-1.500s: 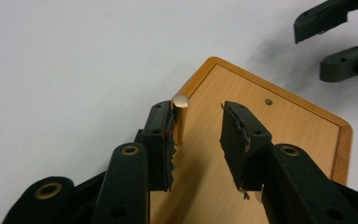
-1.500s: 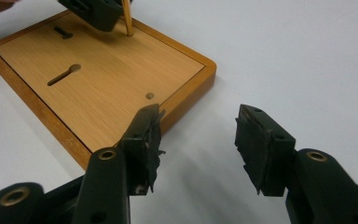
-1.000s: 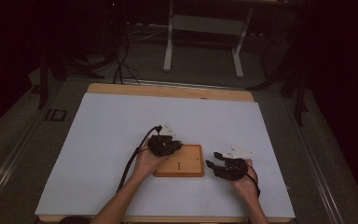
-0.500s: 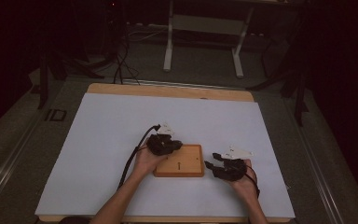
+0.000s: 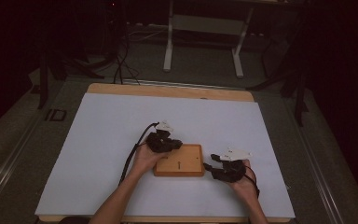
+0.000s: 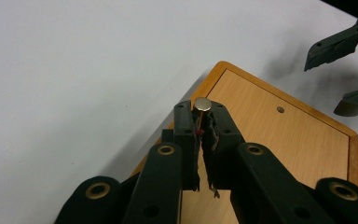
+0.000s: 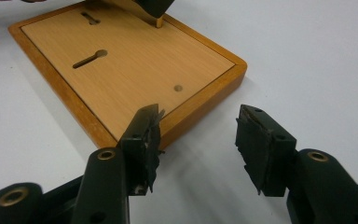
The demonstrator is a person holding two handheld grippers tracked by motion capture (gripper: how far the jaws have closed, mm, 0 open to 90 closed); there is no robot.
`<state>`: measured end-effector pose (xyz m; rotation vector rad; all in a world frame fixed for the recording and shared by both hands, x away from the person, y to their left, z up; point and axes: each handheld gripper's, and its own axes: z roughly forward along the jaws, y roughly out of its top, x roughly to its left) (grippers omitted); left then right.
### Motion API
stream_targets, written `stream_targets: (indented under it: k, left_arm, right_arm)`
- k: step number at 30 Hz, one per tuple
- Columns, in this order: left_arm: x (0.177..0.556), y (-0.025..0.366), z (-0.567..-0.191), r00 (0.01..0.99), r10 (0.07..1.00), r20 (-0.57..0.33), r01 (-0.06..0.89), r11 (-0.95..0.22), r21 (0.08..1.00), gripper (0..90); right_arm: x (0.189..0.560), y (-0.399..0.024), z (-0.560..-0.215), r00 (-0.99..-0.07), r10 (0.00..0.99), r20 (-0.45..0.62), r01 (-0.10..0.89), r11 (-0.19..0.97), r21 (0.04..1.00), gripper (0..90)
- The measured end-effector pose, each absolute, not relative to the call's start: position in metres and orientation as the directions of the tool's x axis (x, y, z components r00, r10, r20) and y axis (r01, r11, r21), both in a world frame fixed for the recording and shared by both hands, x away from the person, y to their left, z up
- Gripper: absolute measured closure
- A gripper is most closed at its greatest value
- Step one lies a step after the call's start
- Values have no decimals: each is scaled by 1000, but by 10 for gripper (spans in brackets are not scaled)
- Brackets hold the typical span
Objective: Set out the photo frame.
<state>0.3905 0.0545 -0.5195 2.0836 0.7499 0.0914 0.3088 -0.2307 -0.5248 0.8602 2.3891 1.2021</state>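
Now our left claw (image 6: pixel 199 128) pinches a thin brass pin with a round flat head (image 6: pixel 202 104) upright over the flat rectangular wooden board (image 6: pixel 279 135); its small round hole (image 6: pixel 280 109) lies toward two o'clock, while our right claw (image 7: pixel 198 135) waits, released.

Left gripper (image 6: pixel 200 122) jaws clamping brass pin (image 6: pixel 202 104), over wooden board (image 6: pixel 279 135)
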Motion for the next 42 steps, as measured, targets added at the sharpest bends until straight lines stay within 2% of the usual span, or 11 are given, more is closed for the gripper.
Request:
stream_targets:
  k: [22,42]
  left_arm:
    - [405,59,-520,793,518,-322,551,-383,741,849]
    - [414,59,-519,781,512,-359,581,-381,720,850]
  right_arm:
    - [304,-236,-523,-788,615,-22,346,472,811,510]
    - [297,-236,-526,-853,521,-8,313,524,792,504]
